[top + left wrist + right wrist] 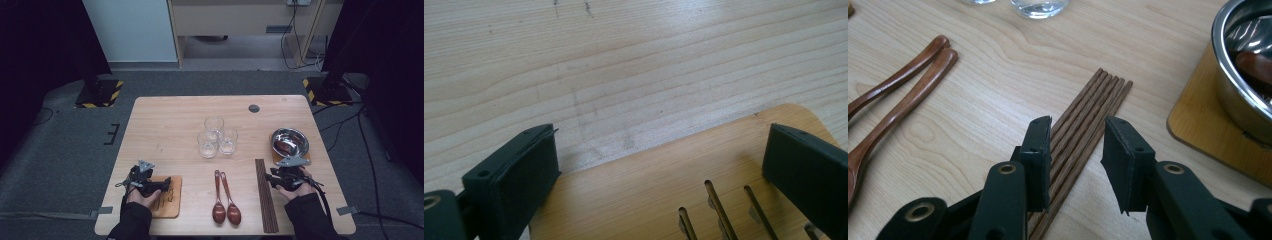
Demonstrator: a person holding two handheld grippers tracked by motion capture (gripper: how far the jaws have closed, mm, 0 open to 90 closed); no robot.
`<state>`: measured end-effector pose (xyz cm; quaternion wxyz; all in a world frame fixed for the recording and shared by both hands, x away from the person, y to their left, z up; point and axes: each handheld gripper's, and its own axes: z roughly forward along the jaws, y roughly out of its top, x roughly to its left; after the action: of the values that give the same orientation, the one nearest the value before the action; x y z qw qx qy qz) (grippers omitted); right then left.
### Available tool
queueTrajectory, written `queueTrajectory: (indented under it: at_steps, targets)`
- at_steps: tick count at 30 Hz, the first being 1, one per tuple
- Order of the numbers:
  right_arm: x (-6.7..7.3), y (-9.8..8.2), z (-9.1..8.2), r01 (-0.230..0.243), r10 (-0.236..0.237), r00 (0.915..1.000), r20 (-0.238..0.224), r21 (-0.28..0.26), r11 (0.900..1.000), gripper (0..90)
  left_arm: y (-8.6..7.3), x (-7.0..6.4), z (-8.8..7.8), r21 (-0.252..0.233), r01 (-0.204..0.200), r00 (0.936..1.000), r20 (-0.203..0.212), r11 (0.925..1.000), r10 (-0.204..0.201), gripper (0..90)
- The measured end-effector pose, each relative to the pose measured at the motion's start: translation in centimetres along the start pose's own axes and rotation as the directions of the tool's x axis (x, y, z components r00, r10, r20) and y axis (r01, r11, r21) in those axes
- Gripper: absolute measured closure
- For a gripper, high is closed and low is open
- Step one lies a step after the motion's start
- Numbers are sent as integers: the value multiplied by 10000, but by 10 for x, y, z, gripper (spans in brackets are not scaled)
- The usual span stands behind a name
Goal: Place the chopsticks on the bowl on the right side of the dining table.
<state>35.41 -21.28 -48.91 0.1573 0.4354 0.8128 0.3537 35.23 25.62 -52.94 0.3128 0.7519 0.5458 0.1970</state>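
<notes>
Over the chopsticks (1083,125) — right gripper (1077,150), jaws apart

Matt dark wooden chopsticks (1083,120) beside a glossy metal bowl (1243,75).

Pale wooden table (165,125) on grey carpet (65,145), with hazard-striped stand bases (100,93), a white panel (132,30) and a wooden cabinet (235,20) behind.

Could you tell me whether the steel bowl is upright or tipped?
Upright: the steel bowl sits rim up on its wooden board, something dark inside.
</notes>
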Motion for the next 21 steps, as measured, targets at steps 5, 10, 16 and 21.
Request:
queueTrajectory:
  at_steps: [5,10,16,21]
  targets:
    - [0,-5,2,-64,63,10000,32,165,9998,650,0,0,0,8,13,10000,6,10000,-13,4]
    - [0,-8,6,46,-50,9999,105,384,9993,665,0,0,0,8,14,10000,1,10000,-14,4]
    - [0,-11,9,123,-134,9998,168,603,9981,687,0,0,0,14,22,10000,11,10000,-22,3]
    - [0,-13,11,53,-60,9999,91,751,9972,715,0,0,0,17,22,10000,12,10000,-22,3]
